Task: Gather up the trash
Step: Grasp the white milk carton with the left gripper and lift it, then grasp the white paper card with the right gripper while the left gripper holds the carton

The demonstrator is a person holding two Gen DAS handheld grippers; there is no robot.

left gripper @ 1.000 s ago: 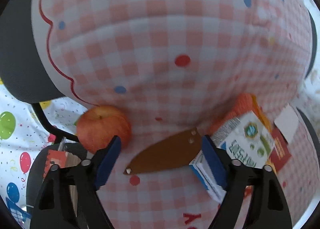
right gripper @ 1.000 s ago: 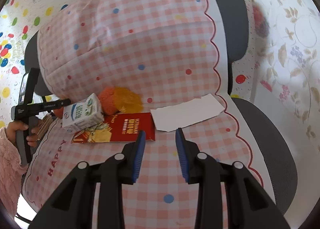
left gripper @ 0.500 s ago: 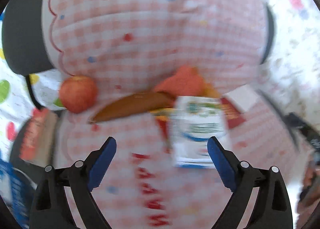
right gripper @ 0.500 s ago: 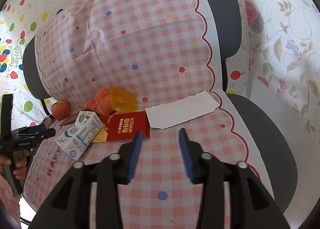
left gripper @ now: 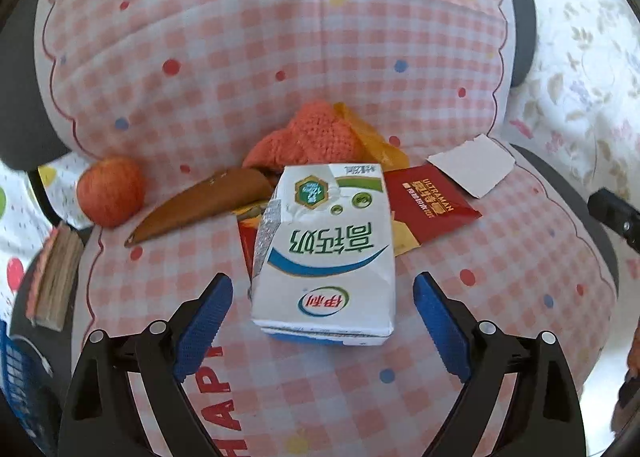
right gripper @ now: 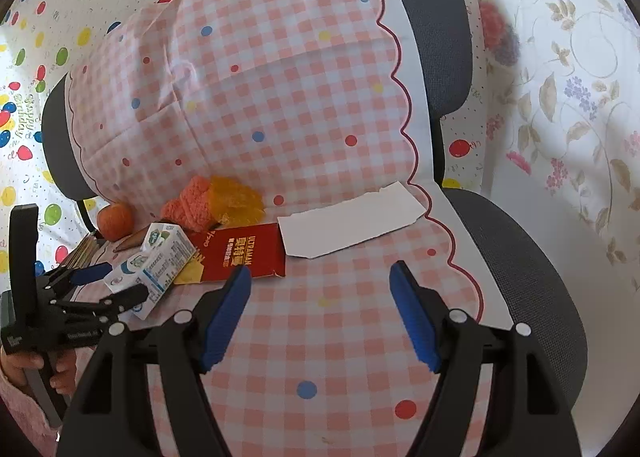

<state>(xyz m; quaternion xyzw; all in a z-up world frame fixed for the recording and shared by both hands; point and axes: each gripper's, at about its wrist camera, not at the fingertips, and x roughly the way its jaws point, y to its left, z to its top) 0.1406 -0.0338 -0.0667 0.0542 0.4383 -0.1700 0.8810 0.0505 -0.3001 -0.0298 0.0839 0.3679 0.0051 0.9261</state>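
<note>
Since 0.5 s ago, the left gripper (left gripper: 322, 311) has closed in on the milk carton (left gripper: 326, 253), which now sits sharp and centred between its spread, empty jaws; the right gripper (right gripper: 320, 311) has opened from nearly pinched to wide, holding nothing. The white carton lies on its side on the chair's pink checked cloth (left gripper: 280, 57), its torn foil top facing away, printed with green characters and a blue swoosh, overlapping a red packet (left gripper: 430, 203). An apple (left gripper: 110, 191) rests well apart.
</note>
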